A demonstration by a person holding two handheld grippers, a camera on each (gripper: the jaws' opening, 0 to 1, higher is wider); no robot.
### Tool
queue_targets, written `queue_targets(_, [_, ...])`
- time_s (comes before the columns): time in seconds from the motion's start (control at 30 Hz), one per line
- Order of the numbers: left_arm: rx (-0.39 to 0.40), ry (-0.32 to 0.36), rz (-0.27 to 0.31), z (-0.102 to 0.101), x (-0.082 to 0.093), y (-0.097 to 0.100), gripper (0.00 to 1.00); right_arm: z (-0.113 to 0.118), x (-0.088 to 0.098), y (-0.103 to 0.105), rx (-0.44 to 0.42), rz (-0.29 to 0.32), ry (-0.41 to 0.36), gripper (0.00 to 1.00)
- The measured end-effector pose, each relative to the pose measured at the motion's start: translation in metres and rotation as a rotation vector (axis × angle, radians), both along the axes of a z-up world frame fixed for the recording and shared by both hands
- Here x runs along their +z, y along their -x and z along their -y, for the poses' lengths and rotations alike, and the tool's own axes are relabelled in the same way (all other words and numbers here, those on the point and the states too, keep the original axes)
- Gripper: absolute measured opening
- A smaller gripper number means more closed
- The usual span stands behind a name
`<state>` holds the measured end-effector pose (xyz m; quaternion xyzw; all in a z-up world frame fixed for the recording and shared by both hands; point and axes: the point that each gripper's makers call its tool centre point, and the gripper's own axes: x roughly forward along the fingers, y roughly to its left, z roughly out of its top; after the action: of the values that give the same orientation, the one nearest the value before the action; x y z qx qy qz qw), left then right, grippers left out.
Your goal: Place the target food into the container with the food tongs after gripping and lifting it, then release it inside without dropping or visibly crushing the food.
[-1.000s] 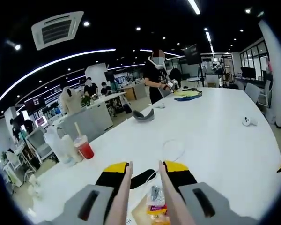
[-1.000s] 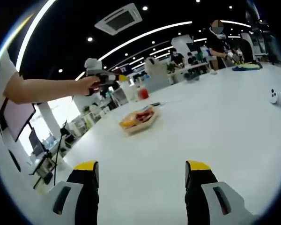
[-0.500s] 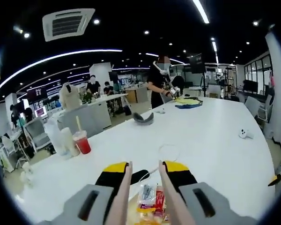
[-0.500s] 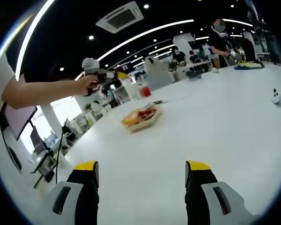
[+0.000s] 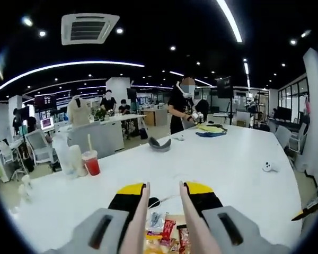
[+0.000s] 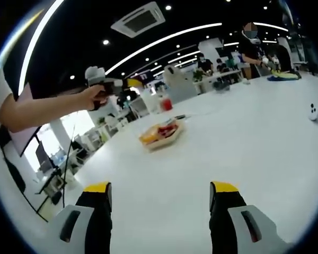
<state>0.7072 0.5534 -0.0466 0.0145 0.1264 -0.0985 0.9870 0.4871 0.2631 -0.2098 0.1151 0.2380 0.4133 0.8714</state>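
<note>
In the left gripper view, the left gripper (image 5: 163,203) has its yellow-tipped jaws drawn close together over a tray of packaged food (image 5: 164,238) at the bottom edge; whether they clamp anything I cannot tell. The tray lies on a broad white surface (image 5: 228,169). Beyond the jaws a thin white cable (image 5: 188,175) loops on it, a red cup with a straw (image 5: 91,162) stands at the left, a dark curved object (image 5: 159,143) lies farther on, and a small white controller (image 5: 267,167) sits well to the right. At the far end a person (image 5: 180,103) stands by yellow and blue cloth (image 5: 211,128), under an open-plan office ceiling with strip lights and an air vent (image 5: 88,27).

In the right gripper view, the right gripper (image 6: 158,211) is spread wide and empty above bare surface; the tray lies ahead, and a hand (image 6: 90,96) holds the other gripper up at the left.

Compared with half a second ago, more of the tray shows between the left jaws, and the raised hand sits further left.
</note>
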Motion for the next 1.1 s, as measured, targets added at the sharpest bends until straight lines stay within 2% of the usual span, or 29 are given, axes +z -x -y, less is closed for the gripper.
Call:
queue_targets(0.1, [-0.007, 0.058, -0.020, 0.005, 0.000, 0.007, 0.27, 0.000, 0.002, 0.001, 0.004, 0.006, -0.004, 0.76])
queue_targets(0.27, [-0.031, 0.085, -0.011, 0.013, 0.007, 0.021, 0.26, -0.002, 0.004, 0.004, 0.025, 0.012, -0.010, 0.76])
queue_targets(0.4, [-0.049, 0.116, -0.026, 0.019, 0.008, 0.034, 0.26, -0.003, 0.001, 0.010, 0.028, -0.014, -0.048, 0.75])
queue_targets(0.6, [-0.022, 0.160, -0.022, 0.016, 0.007, 0.048, 0.25, -0.006, 0.001, 0.008, 0.058, -0.018, -0.038, 0.75])
queue_targets(0.67, [-0.028, 0.158, -0.008, 0.018, 0.010, 0.057, 0.25, -0.003, 0.008, 0.001, 0.045, -0.009, -0.054, 0.75])
queue_targets(0.7, [-0.028, 0.139, 0.013, 0.018, 0.013, 0.061, 0.25, -0.001, 0.009, -0.004, 0.028, -0.026, -0.068, 0.75])
queue_targets(0.77, [-0.030, 0.127, 0.045, 0.019, 0.017, 0.069, 0.25, 0.000, 0.013, -0.009, 0.029, -0.021, -0.070, 0.75])
queue_targets(0.93, [-0.032, 0.189, 0.045, 0.020, 0.019, 0.087, 0.25, -0.004, 0.017, -0.012, 0.067, -0.003, -0.056, 0.75])
queue_targets(1.03, [-0.031, 0.227, 0.064, 0.016, 0.026, 0.095, 0.25, -0.011, 0.025, -0.011, 0.080, -0.025, -0.114, 0.76])
queue_targets(1.1, [-0.023, 0.225, 0.065, 0.010, 0.028, 0.099, 0.24, -0.018, 0.029, -0.007, 0.107, -0.027, -0.129, 0.77])
